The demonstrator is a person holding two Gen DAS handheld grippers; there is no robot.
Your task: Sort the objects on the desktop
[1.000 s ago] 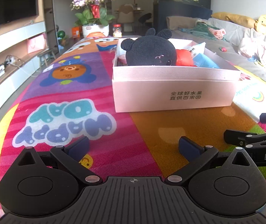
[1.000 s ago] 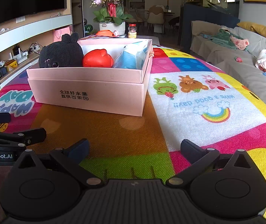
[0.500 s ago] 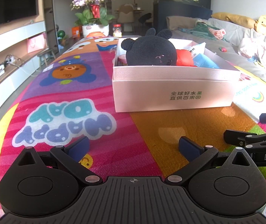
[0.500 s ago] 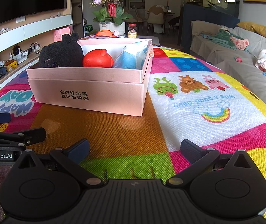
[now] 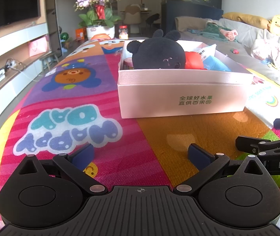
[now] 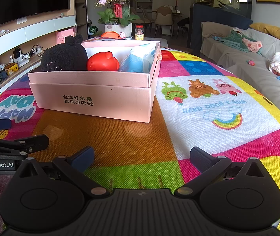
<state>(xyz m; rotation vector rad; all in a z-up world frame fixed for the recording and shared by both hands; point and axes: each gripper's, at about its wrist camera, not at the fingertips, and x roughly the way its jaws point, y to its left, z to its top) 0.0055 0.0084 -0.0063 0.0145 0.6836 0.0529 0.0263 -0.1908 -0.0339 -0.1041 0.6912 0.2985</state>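
Both grippers wide open, empty, low over the mat.
We have the left gripper (image 5: 140, 155) and right gripper (image 6: 141, 156) side by side; pink box (image 6: 92, 98) sits dead ahead between them, long axis crosswise, neither clearly nearer. Black plush (image 6: 64, 56), red toy (image 6: 103, 62), blue packet (image 6: 138, 61) lie inside. We see nothing loose on the mat (image 6: 136, 137); sorting looks done.

Left gripper (image 5: 140, 155), right gripper (image 6: 141, 158): black bodies, blue finger pads (image 5: 82, 156), silver pivot screws, white lettering at frame edges
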